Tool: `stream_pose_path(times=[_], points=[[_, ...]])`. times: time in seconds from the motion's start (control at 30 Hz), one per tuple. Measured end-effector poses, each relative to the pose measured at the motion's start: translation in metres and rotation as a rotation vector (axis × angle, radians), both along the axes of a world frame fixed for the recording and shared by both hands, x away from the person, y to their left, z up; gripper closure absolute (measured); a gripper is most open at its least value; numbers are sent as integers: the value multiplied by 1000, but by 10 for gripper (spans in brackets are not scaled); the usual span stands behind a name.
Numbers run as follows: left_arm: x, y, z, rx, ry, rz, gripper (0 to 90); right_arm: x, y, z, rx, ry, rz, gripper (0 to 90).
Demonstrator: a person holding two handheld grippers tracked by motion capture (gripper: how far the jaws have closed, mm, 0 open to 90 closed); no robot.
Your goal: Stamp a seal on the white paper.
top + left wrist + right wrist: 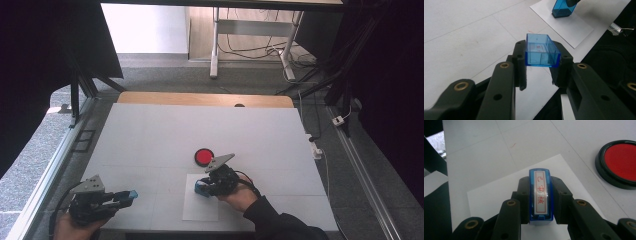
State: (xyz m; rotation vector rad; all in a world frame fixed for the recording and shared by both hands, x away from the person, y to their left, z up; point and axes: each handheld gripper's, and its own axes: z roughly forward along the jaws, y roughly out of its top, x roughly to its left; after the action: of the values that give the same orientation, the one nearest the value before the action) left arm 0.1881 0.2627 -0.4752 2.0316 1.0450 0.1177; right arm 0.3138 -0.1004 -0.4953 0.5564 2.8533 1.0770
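A clear blue stamp cap (541, 51) sits clamped between the jaws of my left gripper (541, 65), its hollow side up; in the high view the left gripper (125, 196) holds it low over the table's front left. My right gripper (541, 200) is shut on a blue stamp (540, 195) whose top label carries red characters. The stamp (202, 188) stands on a white sheet of paper (200, 210), seen also as the stamp (563, 8) from the left gripper view. A round red ink pad (204, 157) in a black case lies just beyond the paper.
The white table (150, 135) stretches away beyond the ink pad (619, 162). A metal rail (45, 185) runs along its left edge. Cables and desk legs (215, 45) lie on the floor past the far edge.
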Motion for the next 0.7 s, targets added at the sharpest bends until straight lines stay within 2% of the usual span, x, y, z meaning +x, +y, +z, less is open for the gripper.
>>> stream_pose_path(times=[0.27,0.4,0.47,0.63,0.7], points=[[1,0,0,0,0,-1,682,-10,7,2,-57,-90,26,715],[1,0,0,-2,2,-1,682,-12,8,3,-76,-105,25,715],[2,0,0,0,2,-4,682,-11,7,2,-67,-94,24,715],[2,0,0,-3,1,-5,682,1,0,0,0,18,-10,714],[2,0,0,-5,2,-5,682,2,0,0,-3,18,-1,714]])
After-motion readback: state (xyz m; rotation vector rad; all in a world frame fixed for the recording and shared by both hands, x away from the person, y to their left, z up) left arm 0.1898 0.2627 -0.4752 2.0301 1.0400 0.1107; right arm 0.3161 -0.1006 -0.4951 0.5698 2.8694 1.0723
